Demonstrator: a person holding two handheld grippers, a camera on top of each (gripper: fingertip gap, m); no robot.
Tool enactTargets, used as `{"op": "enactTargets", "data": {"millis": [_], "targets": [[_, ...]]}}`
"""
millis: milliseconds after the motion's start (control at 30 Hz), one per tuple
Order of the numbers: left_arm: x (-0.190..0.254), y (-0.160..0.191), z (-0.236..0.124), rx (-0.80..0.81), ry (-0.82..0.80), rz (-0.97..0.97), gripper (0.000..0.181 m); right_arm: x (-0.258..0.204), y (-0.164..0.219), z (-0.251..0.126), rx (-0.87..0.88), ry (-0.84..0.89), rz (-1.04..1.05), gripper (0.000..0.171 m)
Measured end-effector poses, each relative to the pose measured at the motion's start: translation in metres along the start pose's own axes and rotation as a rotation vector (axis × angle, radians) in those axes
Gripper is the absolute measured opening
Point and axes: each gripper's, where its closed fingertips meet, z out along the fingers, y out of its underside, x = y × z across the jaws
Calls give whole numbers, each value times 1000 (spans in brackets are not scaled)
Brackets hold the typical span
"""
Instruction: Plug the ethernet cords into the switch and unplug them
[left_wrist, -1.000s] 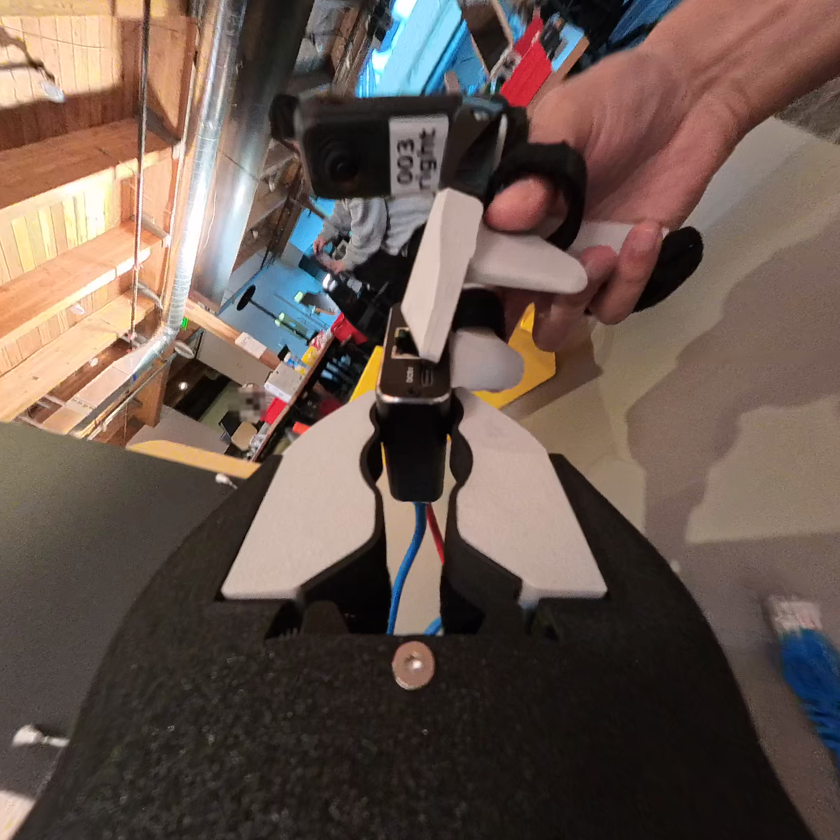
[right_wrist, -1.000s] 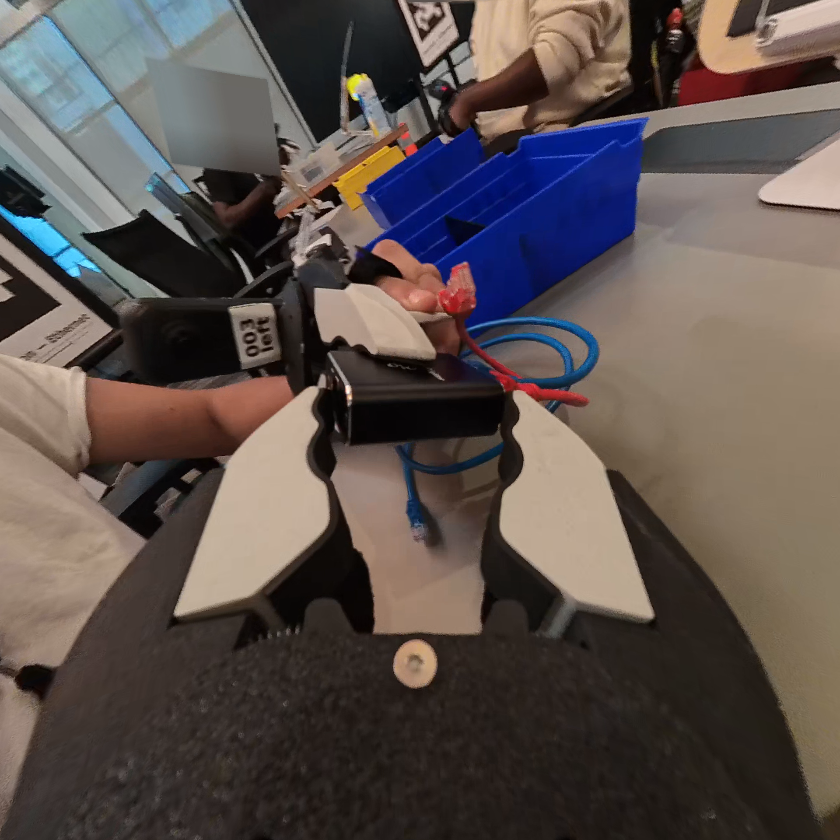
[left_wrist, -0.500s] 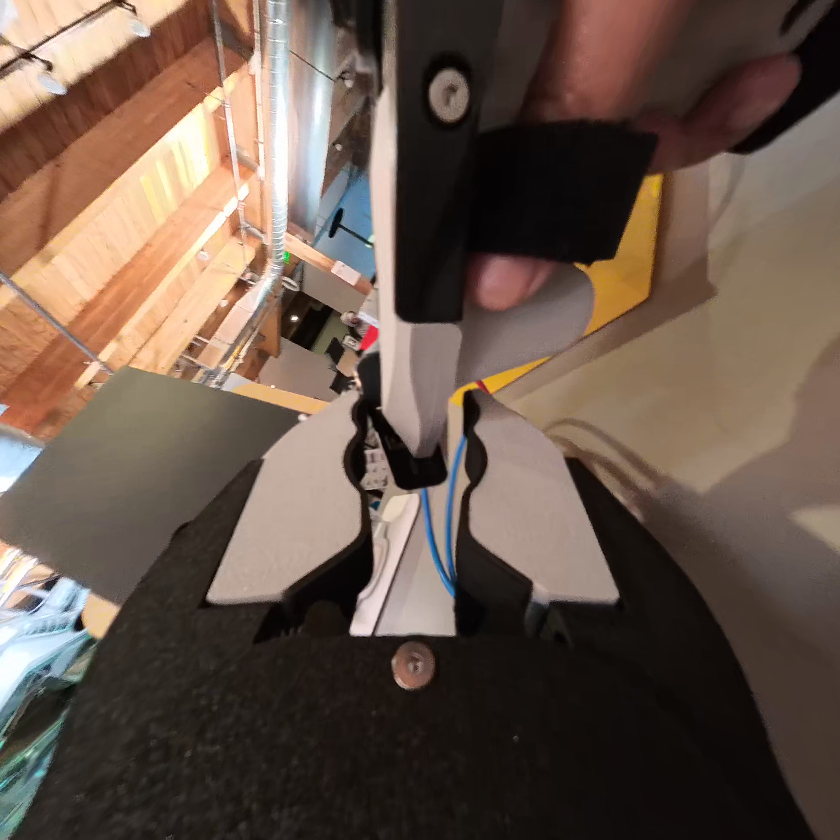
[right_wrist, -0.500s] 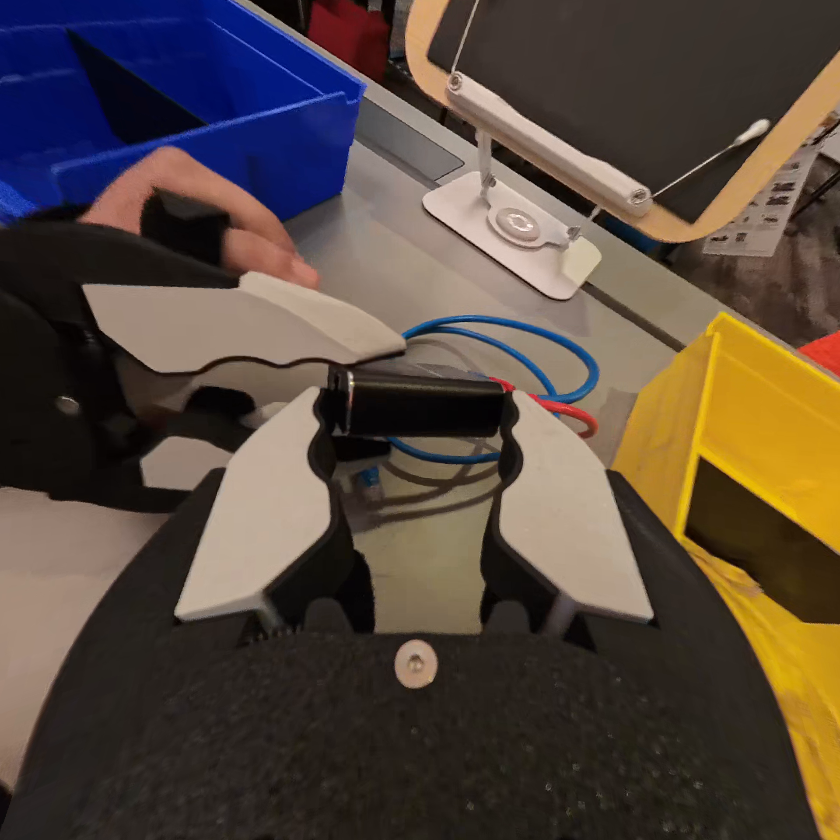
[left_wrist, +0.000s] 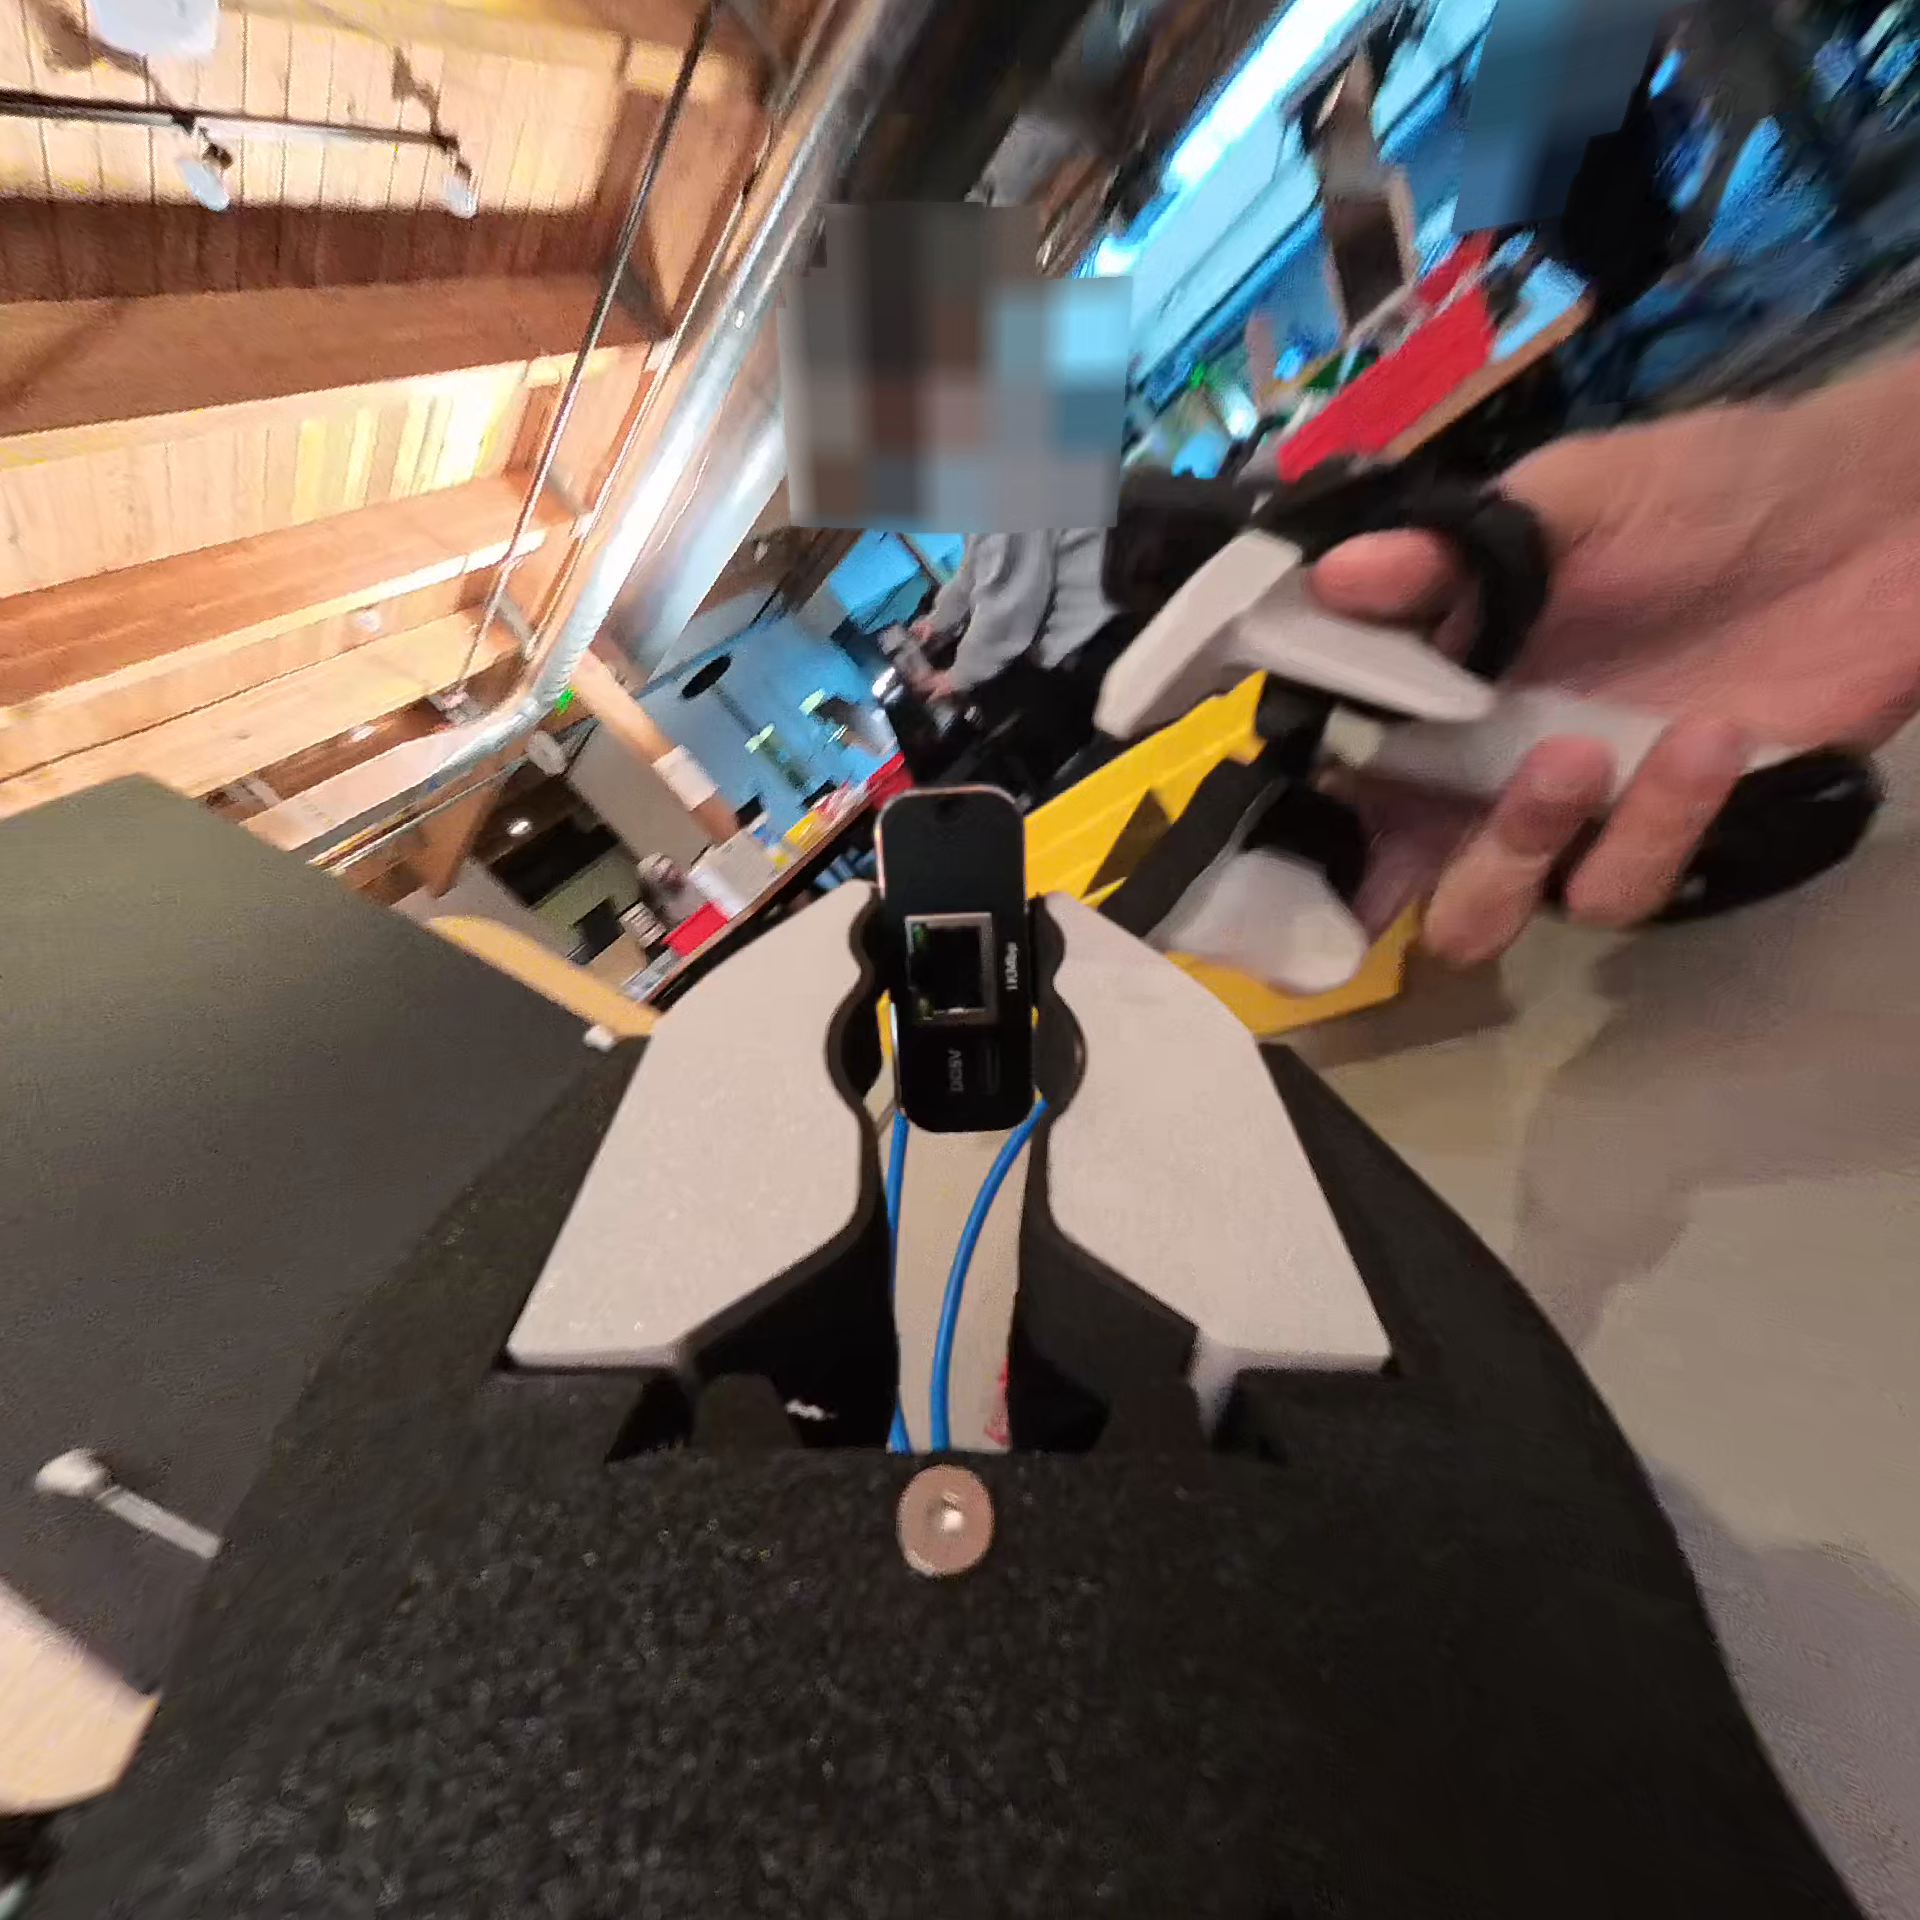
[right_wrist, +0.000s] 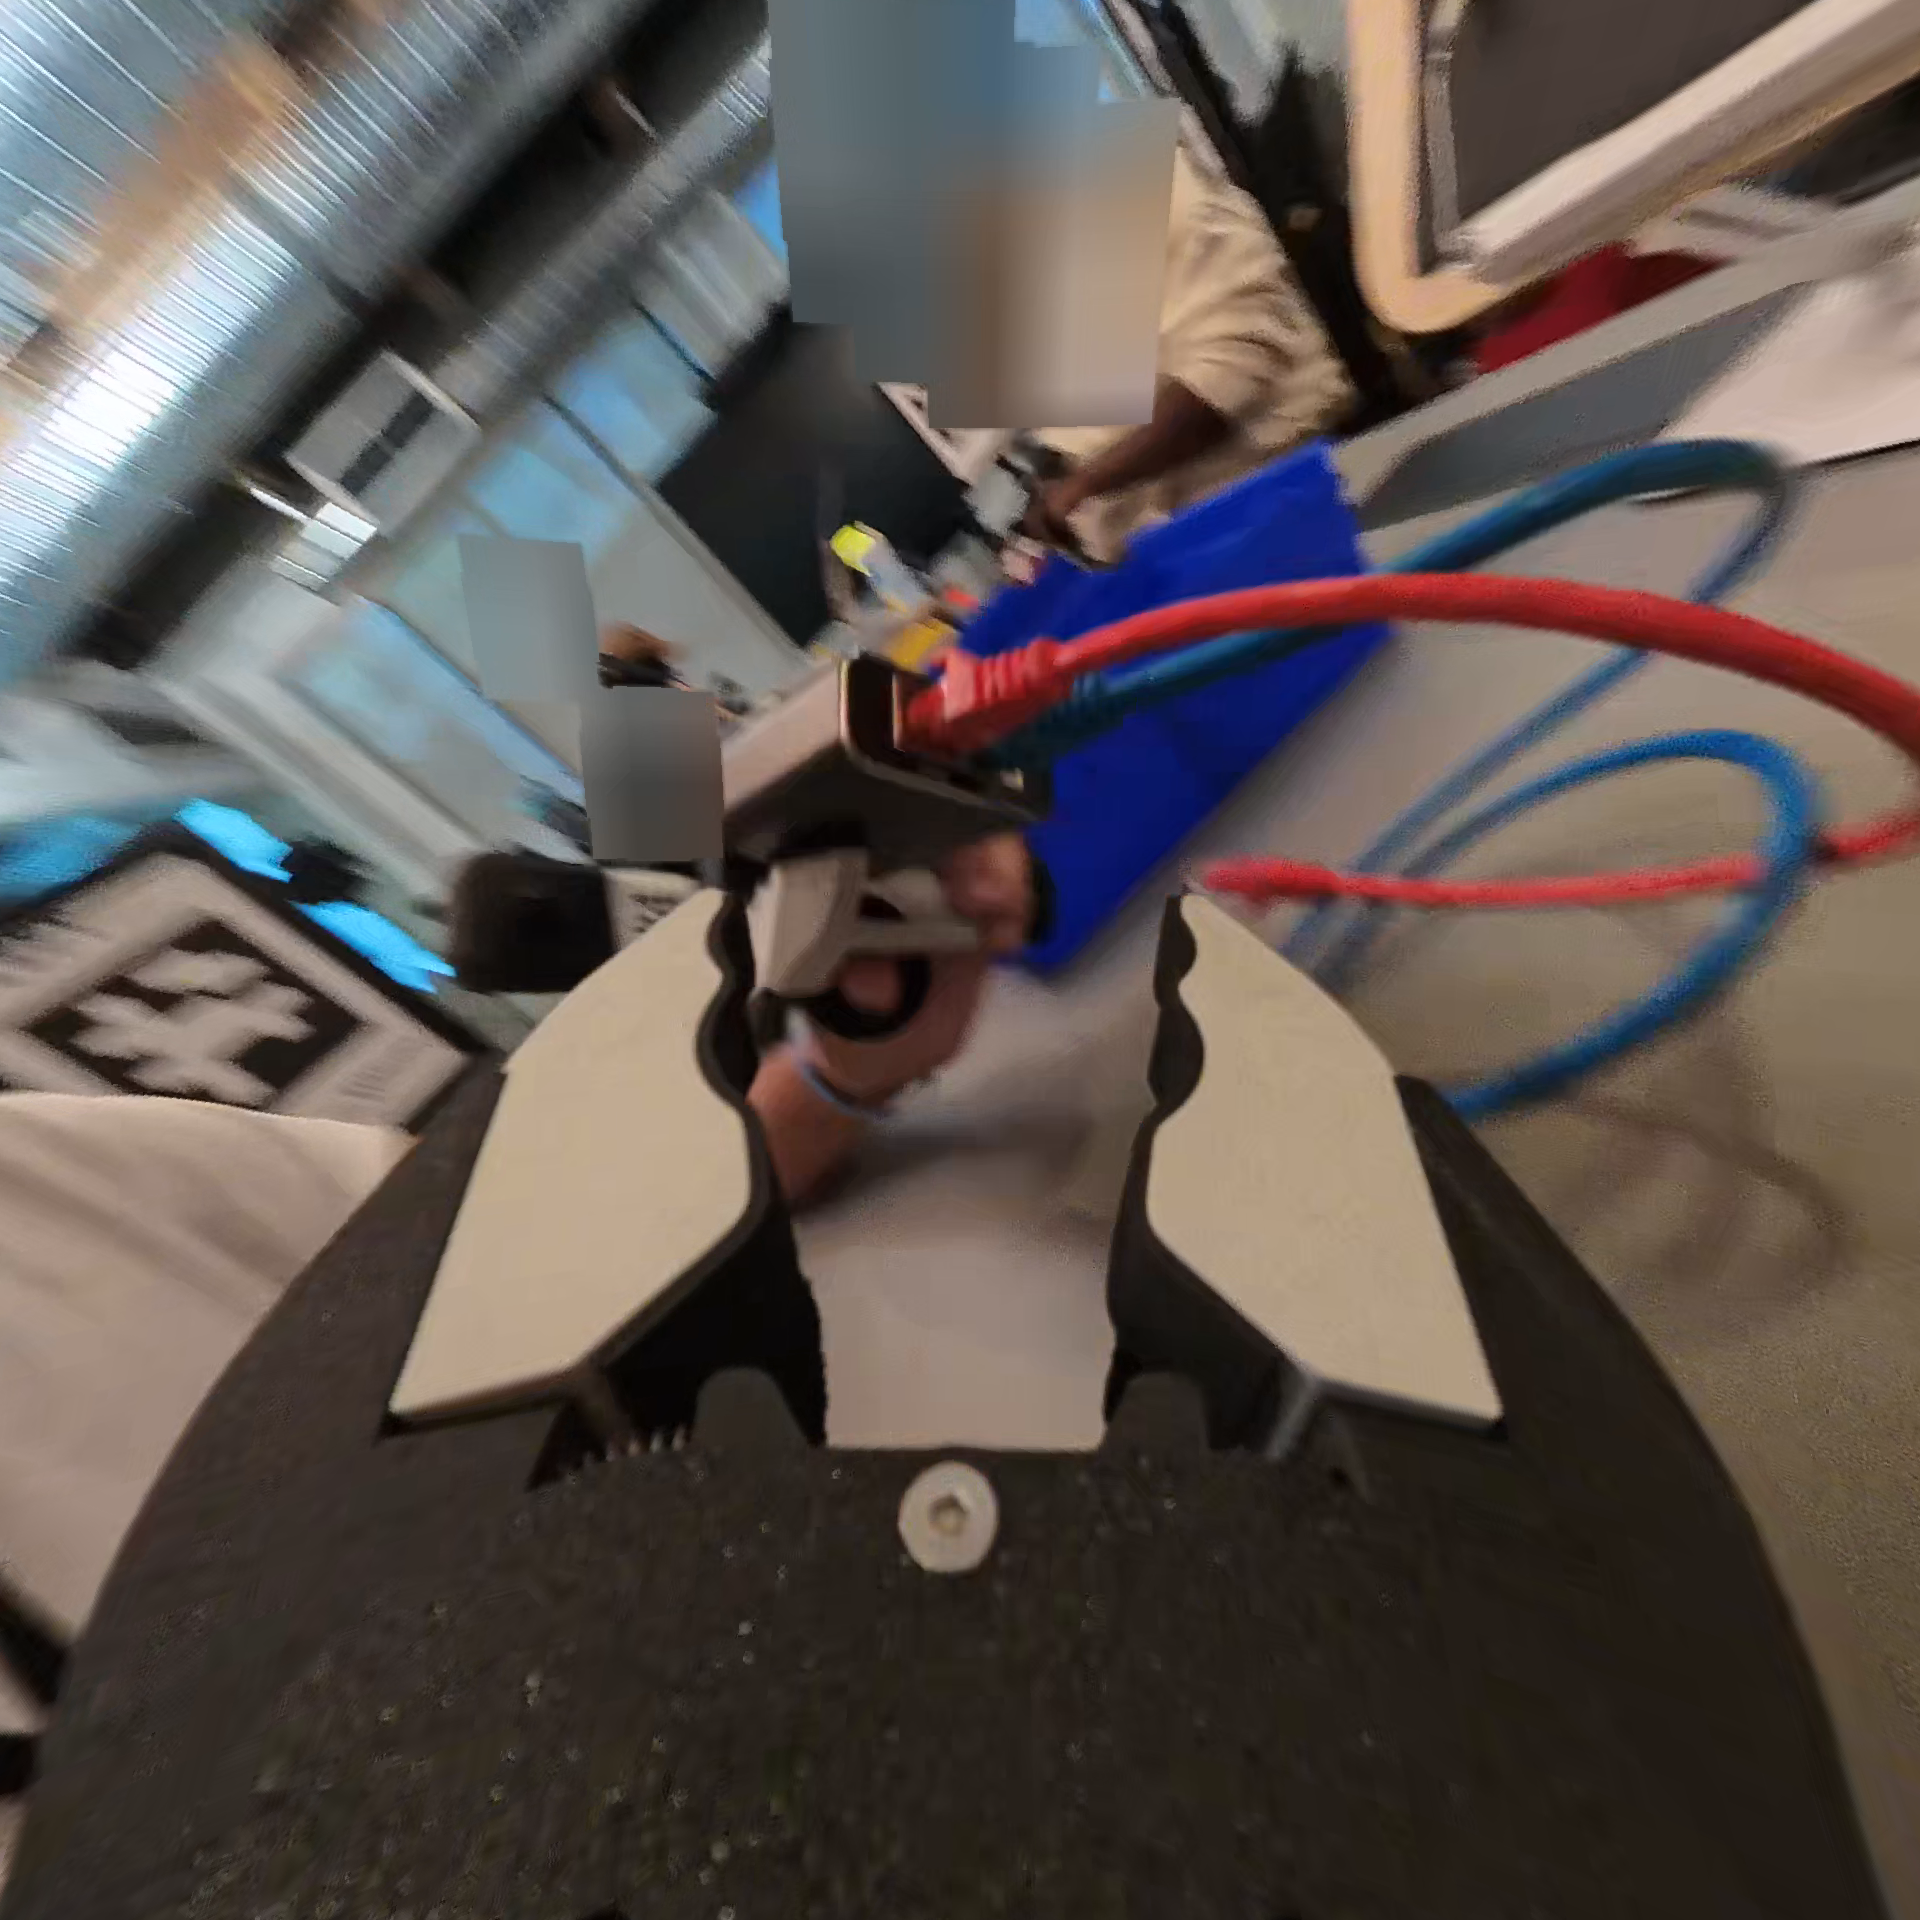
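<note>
**A:** Where is the switch?

**B:** The left gripper (left_wrist: 956, 997) has it. Its two grey fingers (left_wrist: 727, 1122) are clamped on the sides of the small black switch (left_wrist: 951, 966), which stands upright between the tips with one empty port facing the left wrist camera. It is lifted off the grey table (left_wrist: 1714, 1195).

**A:** And the cords?

**B:** In the right wrist view the same switch (right_wrist: 873, 758) shows from its other end. A red ethernet cord (right_wrist: 1455, 613) and a blue ethernet cord (right_wrist: 1558, 488) both run into that end, side by side, red plug above blue. Both cords loop away to the right over the table. The red cord's far plug (right_wrist: 1257, 881) lies free on the tabletop. Through the left gripper's gap, two thin strands of blue cord hang below the switch.

**A:** What is the right gripper doing?

**B:** The right gripper (right_wrist: 951, 935) is spread wide with nothing between its fingers. From the left wrist view it (left_wrist: 1216, 665) sits up and to the right of the switch, apart from it, held in a hand (left_wrist: 1683, 644).

**A:** Anything else nearby?

**B:** A blue bin (right_wrist: 1174, 727) sits behind the switch, and a yellow bin (left_wrist: 1153, 790) beyond the right gripper. The right view is blurred
</note>
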Motion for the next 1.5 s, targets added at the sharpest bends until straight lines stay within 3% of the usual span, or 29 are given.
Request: {"op": "enactTargets", "data": {"millis": [100, 267, 467, 600, 700, 800, 833, 867, 1033, 1133, 1233, 1300, 1500], "targets": [[15, -11, 1, 62, 65, -43, 24, -19, -14, 4, 125, -216, 156, 71], [20, 3, 4, 3, 44, -14, 25, -1, -10, 4, 104, -94, 115, 57], [27, 42, 11, -165, 72, -54, 25, 9, -17, 3, 93, 335, -408, 54], [30, 40, 14, -163, 48, -40, 33, 17, -14, 4, 46, 637, -676, 53], [32, 39, 15, -179, 45, -19, 37, 19, -1, 13, -31, 715, -803, 52], [32, 47, 15, -220, 35, 45, 27, 10, 11, 23, -76, 705, -895, 48], [30, 51, 14, -234, 33, 50, 25, 8, 12, 24, -73, 701, -900, 31], [28, 54, 13, -242, 37, 37, 24, 6, 13, 25, -68, 683, -898, 28], [33, 65, 14, -324, 135, -52, 24, 12, 14, 21, -65, 610, -791, 27], [33, 66, 13, -336, 132, 18, 24, 11, 10, 18, -27, 573, -720, 27], [36, 69, 14, -364, 124, 96, 25, 22, 19, 21, -105, 602, -667, 39], [37, 70, 14, -367, 120, 122, 25, 26, 19, 18, -101, 629, -670, 29], [37, 70, 15, -365, 75, 116, 25, 25, 21, 18, -111, 650, -720, 29]]}}
